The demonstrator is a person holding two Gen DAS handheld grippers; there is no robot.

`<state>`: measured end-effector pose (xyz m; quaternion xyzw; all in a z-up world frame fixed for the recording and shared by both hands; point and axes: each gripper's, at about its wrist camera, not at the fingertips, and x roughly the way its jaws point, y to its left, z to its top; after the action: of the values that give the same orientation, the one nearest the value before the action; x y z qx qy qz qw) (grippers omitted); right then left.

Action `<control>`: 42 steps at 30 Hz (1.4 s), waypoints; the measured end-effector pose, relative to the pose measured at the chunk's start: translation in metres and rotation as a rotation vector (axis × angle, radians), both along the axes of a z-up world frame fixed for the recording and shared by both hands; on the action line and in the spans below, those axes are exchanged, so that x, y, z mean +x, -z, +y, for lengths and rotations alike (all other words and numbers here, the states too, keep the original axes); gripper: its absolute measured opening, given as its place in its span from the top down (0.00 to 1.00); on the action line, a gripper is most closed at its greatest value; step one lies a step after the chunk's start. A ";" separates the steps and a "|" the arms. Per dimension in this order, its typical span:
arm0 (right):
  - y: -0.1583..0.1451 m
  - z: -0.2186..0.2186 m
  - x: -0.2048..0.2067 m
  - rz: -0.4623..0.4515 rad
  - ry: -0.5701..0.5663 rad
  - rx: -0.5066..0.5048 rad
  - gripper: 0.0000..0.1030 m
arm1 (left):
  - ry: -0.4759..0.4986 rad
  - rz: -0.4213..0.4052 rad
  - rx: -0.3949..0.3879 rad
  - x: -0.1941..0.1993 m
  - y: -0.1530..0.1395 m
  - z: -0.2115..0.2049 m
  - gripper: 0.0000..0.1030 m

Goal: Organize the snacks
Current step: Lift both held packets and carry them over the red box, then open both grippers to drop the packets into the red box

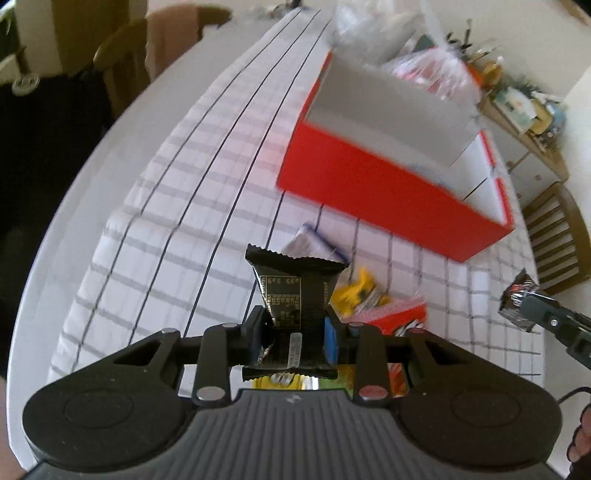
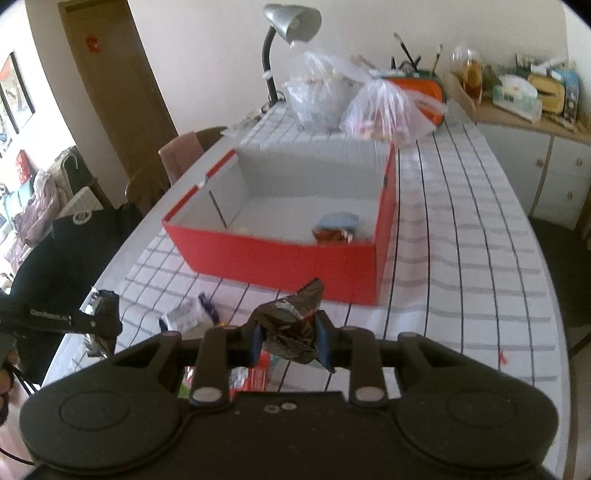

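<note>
Each tool (image 1: 295,332) (image 2: 289,338) clamped on a dark packet (image 1: 293,295) (image 2: 291,325), bare cloth (image 2: 461,258) (checked) beside red box (image 2: 280,258).

A silver desk lamp (image 2: 291,22) on a black bent neck is seen at the far end of the table (image 2: 480,229), which is covered by a white checked cloth. A cluttered wooden sideboard (image 2: 517,114) with white doors is placed against the wall to the right. A brown door (image 2: 110,85) is seen at the left, and wooden chairs (image 1: 557,236) are set beside the table.
</note>
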<state>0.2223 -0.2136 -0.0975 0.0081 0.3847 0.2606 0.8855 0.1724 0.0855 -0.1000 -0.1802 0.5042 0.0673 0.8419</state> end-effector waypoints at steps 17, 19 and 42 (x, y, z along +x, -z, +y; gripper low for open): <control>-0.035 0.027 0.087 -0.103 0.026 -0.032 0.74 | 0.174 -0.117 0.182 0.108 -0.052 -0.014 0.70; -0.033 0.033 0.099 -0.089 0.013 -0.042 0.74 | 0.191 -0.118 0.199 0.122 -0.053 -0.016 0.70; 0.041 0.076 0.179 0.099 -0.003 -0.194 0.73 | 0.306 0.146 0.228 0.248 0.021 -0.025 0.70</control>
<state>0.4014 -0.1381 -0.1380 -0.0654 0.4513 0.2226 0.8617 0.4209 0.0602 -0.1213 0.0000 0.5744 0.0081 0.8185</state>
